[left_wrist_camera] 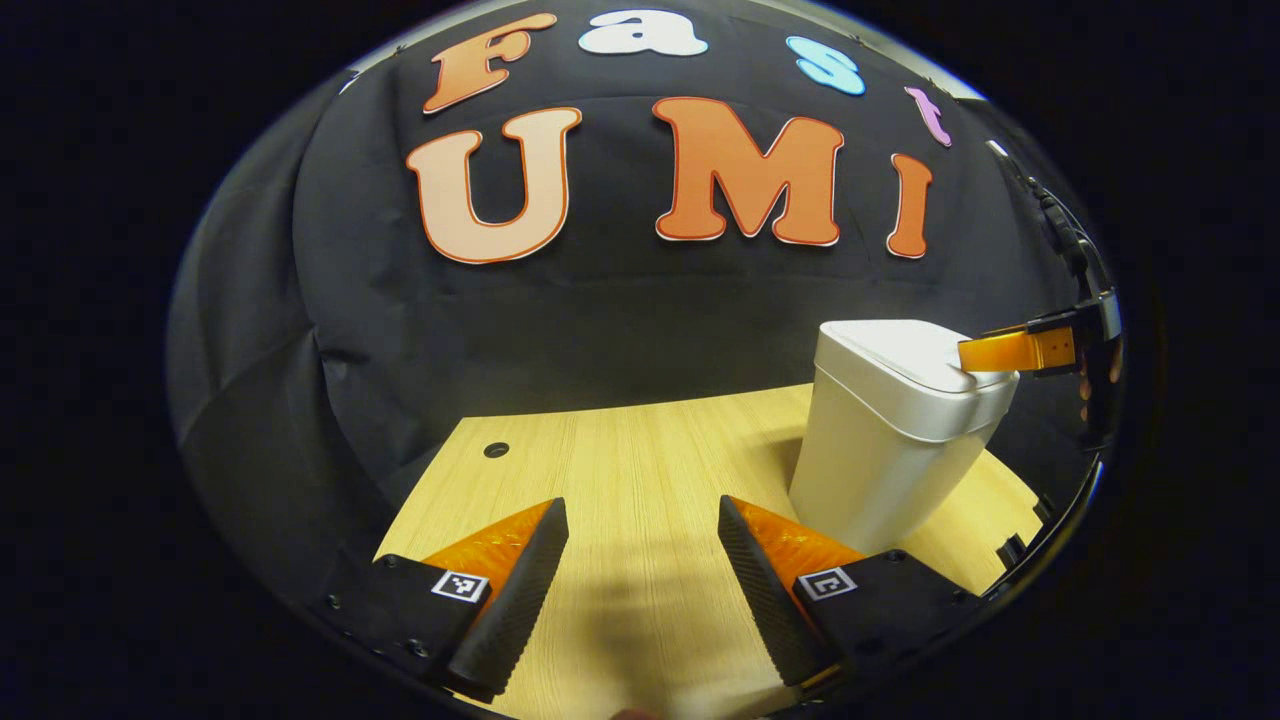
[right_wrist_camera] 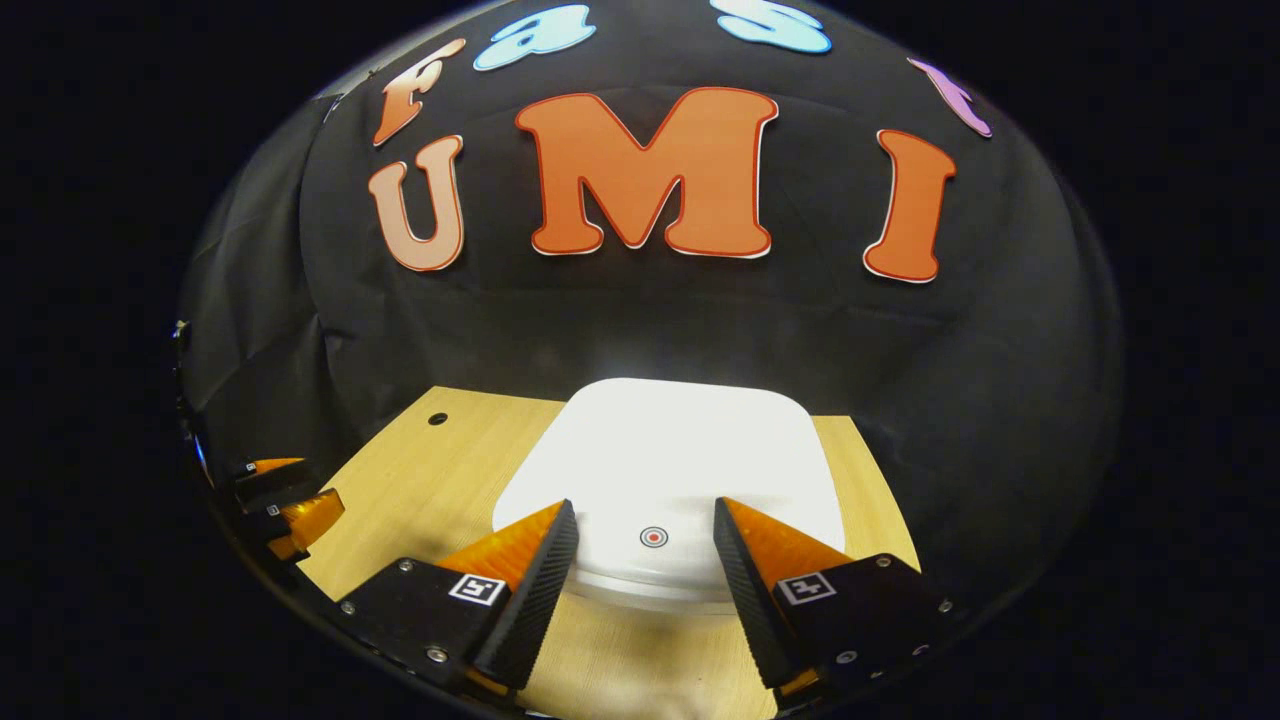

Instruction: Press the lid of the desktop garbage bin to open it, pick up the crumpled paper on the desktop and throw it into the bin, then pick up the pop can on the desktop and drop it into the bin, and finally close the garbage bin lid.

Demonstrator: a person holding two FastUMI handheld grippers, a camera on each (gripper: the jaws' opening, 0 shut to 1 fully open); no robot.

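While the white bin (right_wrist_camera: 670, 470) sits shut on the desk (left_wrist_camera: 620, 470), both the right gripper (right_wrist_camera: 647, 545) above its lid and the left gripper (left_wrist_camera: 640, 560) beside it gape wide holding nothing, so a push off the red dot (right_wrist_camera: 653, 537) may tip it.

The garbage bin (left_wrist_camera: 890, 440), just right of the left gripper (left_wrist_camera: 643, 545), is plain white; its lid (right_wrist_camera: 670, 470) bears a small red-and-white bullseye mark (right_wrist_camera: 653, 537) between the right gripper (right_wrist_camera: 646, 545) fingers. The tabletop (left_wrist_camera: 640, 470) beneath is pale wood grain with a dark round hole (left_wrist_camera: 496, 450).
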